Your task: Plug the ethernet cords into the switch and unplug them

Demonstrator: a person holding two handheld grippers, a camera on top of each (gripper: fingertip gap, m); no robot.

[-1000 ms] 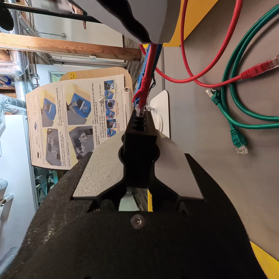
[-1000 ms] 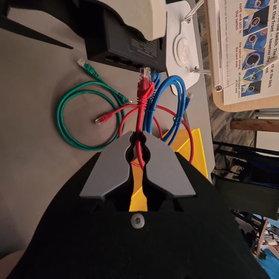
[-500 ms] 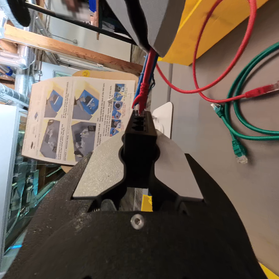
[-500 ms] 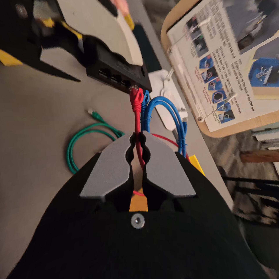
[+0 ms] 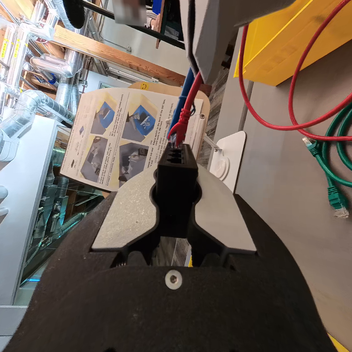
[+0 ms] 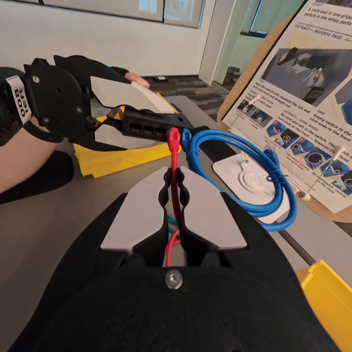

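We note the left gripper (image 5: pixel 176 190) clamped on the small black plastic network switch (image 5: pixel 176 182), which fills the gap between its grey fingers at frame centre in the left wrist view, port row facing away from the camera. In the right wrist view the same switch (image 6: pixel 152 125) sits upper centre, raised above the grey tabletop (image 6: pixel 47 219) with a yellow bin (image 6: pixel 118 162) behind it. Our right gripper (image 6: pixel 174 171) is closed nearly all the way on the red ethernet cord (image 6: pixel 174 162), which runs up between the fingertips to its plug at the right end of the port row; we cannot tell whether it is fully seated. A coiled blue ethernet cord (image 6: pixel 247 190) has one plug at the port just right of the red one. In the left wrist view a green ethernet cord (image 5: pixel 335 171) lies loose at right on the table, both plugs free. A printed instruction board (image 6: pixel 304 114) stands upper right.
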